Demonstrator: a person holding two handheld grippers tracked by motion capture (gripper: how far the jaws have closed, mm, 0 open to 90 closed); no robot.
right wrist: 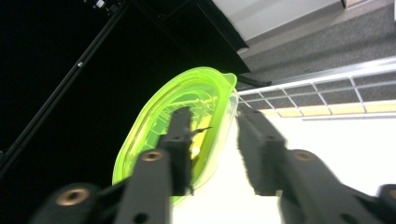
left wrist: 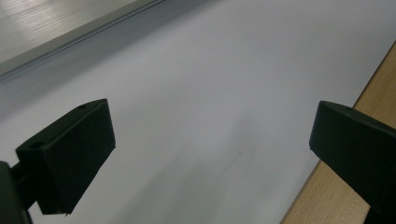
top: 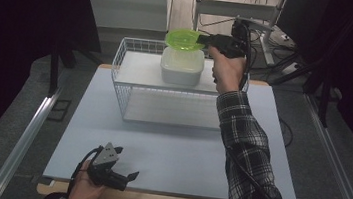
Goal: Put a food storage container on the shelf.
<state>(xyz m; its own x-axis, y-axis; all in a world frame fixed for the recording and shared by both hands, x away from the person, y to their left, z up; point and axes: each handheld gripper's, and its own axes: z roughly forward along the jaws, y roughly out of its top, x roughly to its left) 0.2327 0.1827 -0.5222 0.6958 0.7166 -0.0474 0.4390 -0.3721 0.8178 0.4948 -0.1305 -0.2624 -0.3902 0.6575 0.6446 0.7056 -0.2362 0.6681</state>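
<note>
**Lid held over tub, right gripper**

Right gripper is at the far side of the table, above the wire basket. Its jaws are closed on the right edge of the green lid; in the right gripper view one jaw lies across the lid's face and the other sits just off its rim, so the grip is on the edge, not the middle.

Lid sits directly above the white tub, which stands on the basket's upper shelf, toward the right. From the high view I cannot tell whether lid and tub rim touch or are just apart. Lid looks roughly level there, with a small tab showing in the right gripper view.

Key relation: lid extends leftward from the jaws, so its centre lies left of the gripper, over the tub's middle. Any drop or lift runs straight along the vertical through the tub. Long axis of the lid runs left-right, matching the tub.

Left gripper rests at the near edge of the mat, jaws wide apart, holding nothing, well away from the basket. The right hand is by far the nearer one.

Judgement: edge grip may let the lid tilt.
</note>
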